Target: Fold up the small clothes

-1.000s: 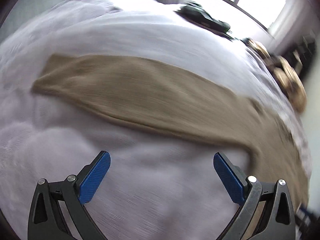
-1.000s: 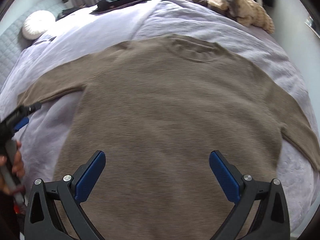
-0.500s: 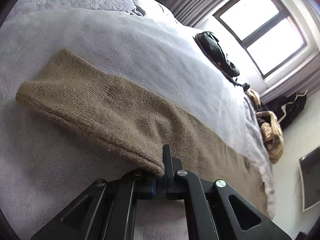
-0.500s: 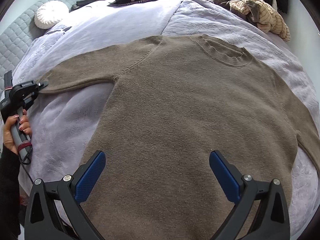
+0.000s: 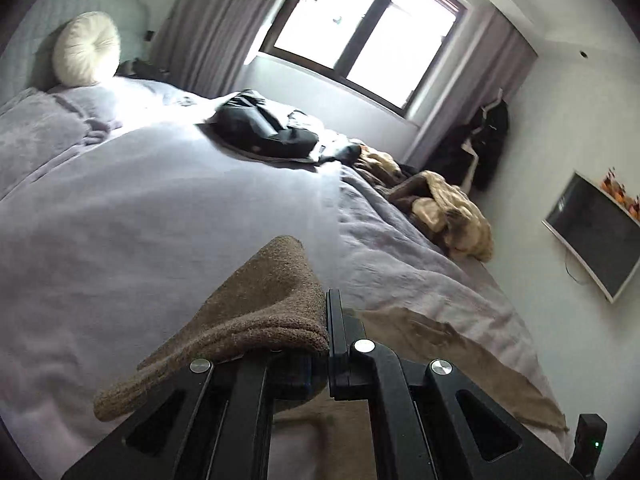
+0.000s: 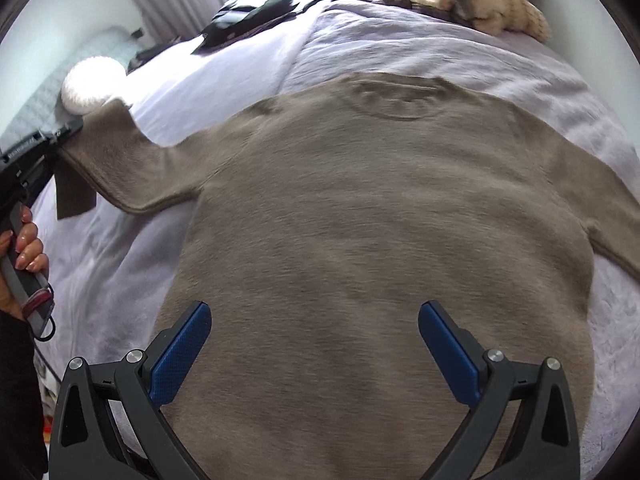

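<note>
Where the brown knit sweater (image 6: 360, 220) lies spread face up across the bed (image 6: 560, 80), you have a soft, fuzzy fabric with a ribbed round collar pointing to the bed's far edge and its body reaching to the near edge. The bed cover is a pale lilac plush, slightly rumpled. A round, pleated cream cushion (image 5: 86, 48) leans at the headboard end, a dark, smooth garment (image 5: 264, 128) lies toward the far edge, and a heap of tan and cream knitted clothes (image 5: 444, 208) sits at the far corner by the wall.

Your left claw (image 5: 326, 344) is fully closed, its black fingers pinching the cuff end of one sleeve (image 5: 272, 304). That sleeve is lifted off the cover: in the right wrist view it rises from the shoulder toward the headboard side, its ribbed cuff drooping below the grip, and your left hand (image 6: 24, 244) wraps the handle. In the left wrist view the nubbly knit drapes over the left finger.

Your right claw (image 6: 316, 344) stands wide apart, holding nothing. Its blue, dimpled pads (image 6: 180, 352) hover over the lower body of the sweater near the bed's near edge; I cannot tell whether they touch the fabric. The other sleeve lies flat toward the foot-side edge.
</note>
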{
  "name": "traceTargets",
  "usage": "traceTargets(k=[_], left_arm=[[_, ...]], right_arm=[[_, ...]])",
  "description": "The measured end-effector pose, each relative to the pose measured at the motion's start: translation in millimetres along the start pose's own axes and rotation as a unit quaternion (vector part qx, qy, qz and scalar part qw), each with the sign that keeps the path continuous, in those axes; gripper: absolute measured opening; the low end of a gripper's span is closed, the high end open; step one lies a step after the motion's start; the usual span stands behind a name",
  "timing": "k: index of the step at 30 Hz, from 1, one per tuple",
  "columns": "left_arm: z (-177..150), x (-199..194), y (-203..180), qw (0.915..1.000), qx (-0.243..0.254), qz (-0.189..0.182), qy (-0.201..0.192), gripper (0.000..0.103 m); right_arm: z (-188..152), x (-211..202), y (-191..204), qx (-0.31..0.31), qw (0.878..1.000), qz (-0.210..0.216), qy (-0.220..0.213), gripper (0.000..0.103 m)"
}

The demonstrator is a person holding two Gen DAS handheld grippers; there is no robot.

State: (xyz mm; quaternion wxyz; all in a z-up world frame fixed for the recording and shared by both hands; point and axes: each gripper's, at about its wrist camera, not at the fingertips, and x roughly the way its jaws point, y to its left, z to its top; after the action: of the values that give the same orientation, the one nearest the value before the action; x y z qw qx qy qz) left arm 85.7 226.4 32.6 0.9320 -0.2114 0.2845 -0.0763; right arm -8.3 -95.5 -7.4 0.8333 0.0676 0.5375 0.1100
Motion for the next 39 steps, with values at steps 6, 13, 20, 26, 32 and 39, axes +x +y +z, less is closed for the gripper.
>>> traceTargets(k=[6,13,20,26,32,39], left_arm=[[-22.1,75.1,-137.5,0.9923,0.094,-0.054,0.06,0.005],[-118.2,173.6,-210.3,0.9653,0.18,-0.016,0.188,0.006],[-145.3,167.9,-210.7,0.9587,0.201,0.009,0.201,0.08],[-104.5,111.0,-174.8,0.9627,0.226,0.004,0.149,0.08],[-60.0,114.1,-77.2,0.9708,0.155,0.096,0.156,0.08],[-62.9,155.9,2.1,0.9639,0.034,0.094,0.247,0.08]], right_arm=[[-4.5,-15.4,-77.9,0.069,0.997,-0.014,-0.017,0.103],[-21.5,-15.7,-158.7,0.152,0.988,-0.019,-0.009,0.103],[-19.2,-9.9,-191.2,0.189,0.981,0.025,-0.03,0.103],[22.3,-6.2,-147.5,0.083,0.995,0.002,-0.058,0.103],[61.5,27.1,-38.6,-0.174,0.979,-0.088,-0.063,0.103],[73.7,89.0,32.5,-0.368,0.904,-0.2,-0.083,0.101]])
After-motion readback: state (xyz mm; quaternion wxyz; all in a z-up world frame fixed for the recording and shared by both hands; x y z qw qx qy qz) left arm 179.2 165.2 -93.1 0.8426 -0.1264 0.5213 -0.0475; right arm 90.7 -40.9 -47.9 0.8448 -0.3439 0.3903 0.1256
